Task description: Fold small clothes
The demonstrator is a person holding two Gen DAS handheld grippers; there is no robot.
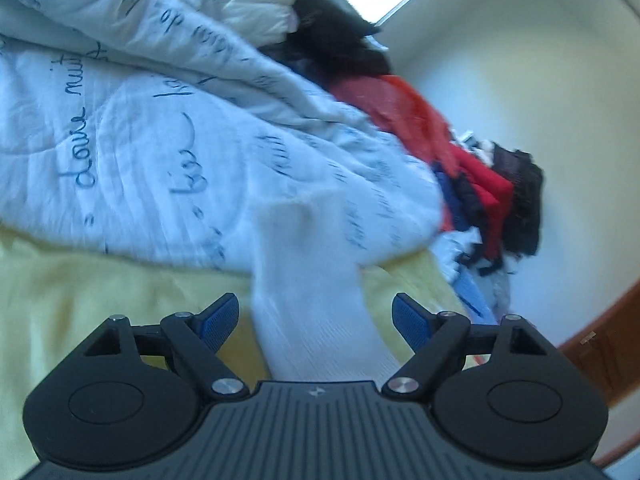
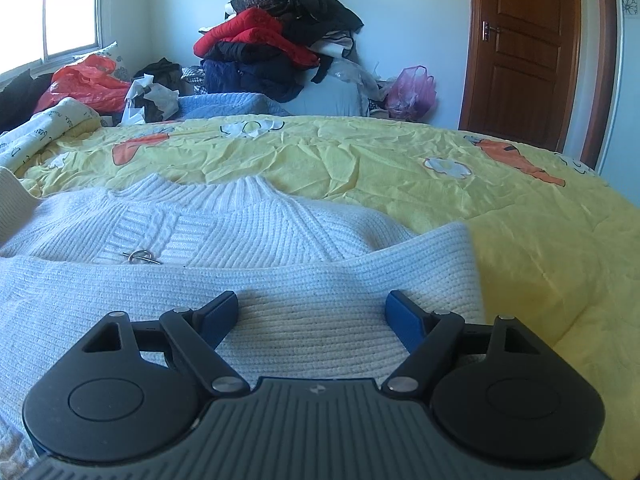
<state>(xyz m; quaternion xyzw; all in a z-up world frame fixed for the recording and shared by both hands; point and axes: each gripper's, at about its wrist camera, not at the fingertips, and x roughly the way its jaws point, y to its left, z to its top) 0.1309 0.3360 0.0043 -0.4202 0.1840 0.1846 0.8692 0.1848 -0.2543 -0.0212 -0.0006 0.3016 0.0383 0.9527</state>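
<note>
The white sweater (image 2: 248, 280) lies spread on the yellow bedsheet (image 2: 400, 160) across the lower left and middle of the right wrist view, its collar toward the middle of the frame and one part folded over the body. A small metal ring (image 2: 140, 257) rests on its ribbed front. The right gripper (image 2: 312, 314) hangs over the folded knit at the bottom, jaws spread wide, its pads clear of the fabric as far as the view shows.

In the left wrist view, a white knit piece, probably a sleeve (image 1: 308, 288) of that sweater though the picture is blurred, runs from the bottom centre upward between the blue pads (image 1: 412, 322). The left gripper (image 1: 316, 318) is released, neither pad pressing the cloth.

Behind it, a white quilt (image 1: 140, 140) with blue writing fills the upper left.

Bags sit beyond the bed: a red plastic bag (image 2: 86, 84) at upper left and a pink bag (image 2: 412, 92) near the brown door (image 2: 524, 48); their contents cannot be made out. A heap of clothes (image 2: 276, 36) rises at upper centre.
</note>
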